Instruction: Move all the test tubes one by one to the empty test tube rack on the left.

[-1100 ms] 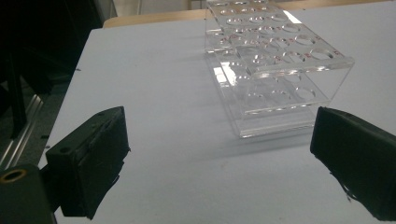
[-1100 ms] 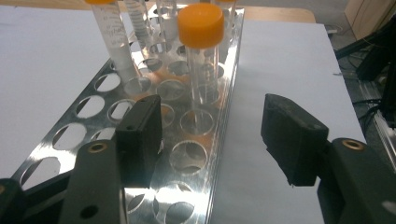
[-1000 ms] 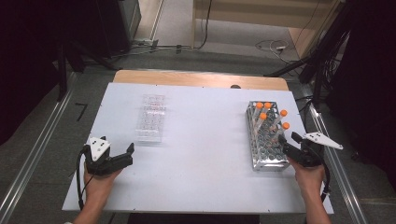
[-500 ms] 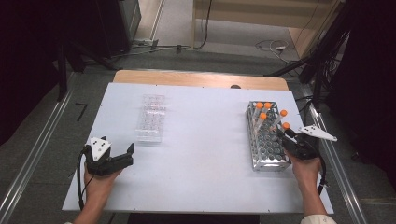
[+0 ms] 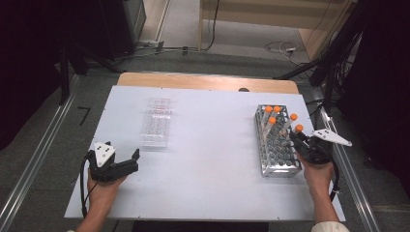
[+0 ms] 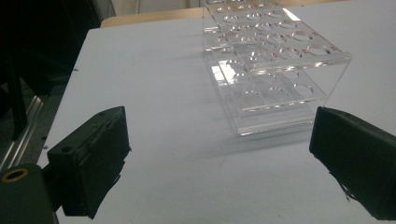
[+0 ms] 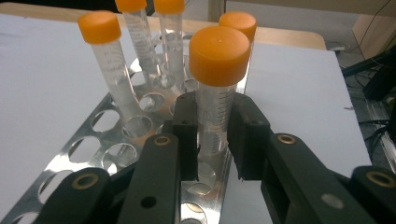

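A metal tube rack stands at the table's right, with several clear, orange-capped tubes at its far end. My right gripper is at the rack's right edge. Its jaws have just been closing and now press on both sides of one upright orange-capped tube; the gripper is shut on it, below the cap. Other tubes stand behind in the rack. My left gripper rests open at the near left, with nothing between its jaws. An empty clear plastic rack lies just ahead of it.
The clear rack lies left of centre on the white tabletop. A wooden strip runs along the far edge. Metal rails flank the table, and cables lie on the floor beyond.
The right gripper edged in towards the rack's right side and its jaws closed around the orange-capped tube. The left hand and gripper stayed put.
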